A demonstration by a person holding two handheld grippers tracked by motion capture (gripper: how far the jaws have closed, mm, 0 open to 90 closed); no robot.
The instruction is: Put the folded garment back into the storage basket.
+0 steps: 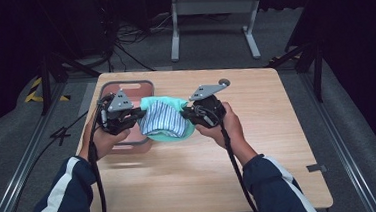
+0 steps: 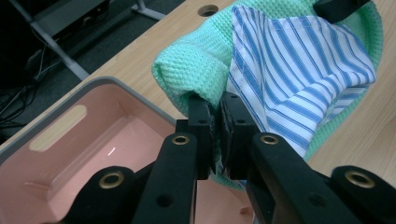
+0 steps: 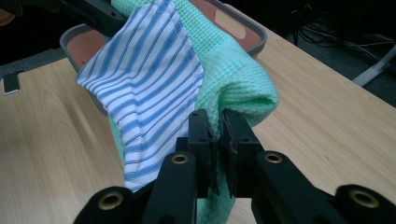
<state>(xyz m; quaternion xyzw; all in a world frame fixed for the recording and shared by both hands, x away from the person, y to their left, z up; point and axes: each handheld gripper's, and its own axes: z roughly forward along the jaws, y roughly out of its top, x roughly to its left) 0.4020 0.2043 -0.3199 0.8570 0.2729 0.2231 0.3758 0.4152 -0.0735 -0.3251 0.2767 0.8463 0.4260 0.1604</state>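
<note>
A pink tray (image 1: 105, 88) with a grey rim is seen near the bench's (image 1: 279, 144) far-left corner. Just over its right side, the left gripper (image 2: 217, 122) is clenched on a green waffle cloth (image 2: 201, 56) — a blue-striped cloth (image 2: 299, 70) is folded within it. The bundle is held up between both grippers, and its other end is pinched by the right gripper (image 3: 218, 135) — jaws clamped on green fabric.

L gripper (image 1: 135, 114) in L hand (image 1: 109, 137), R gripper (image 1: 189, 112) in R hand (image 1: 226, 125), both forearms reaching fwd, jaws pointing inward at each other; each pair of jaws pinched on the cloth (image 1: 164, 118) held between them
</note>
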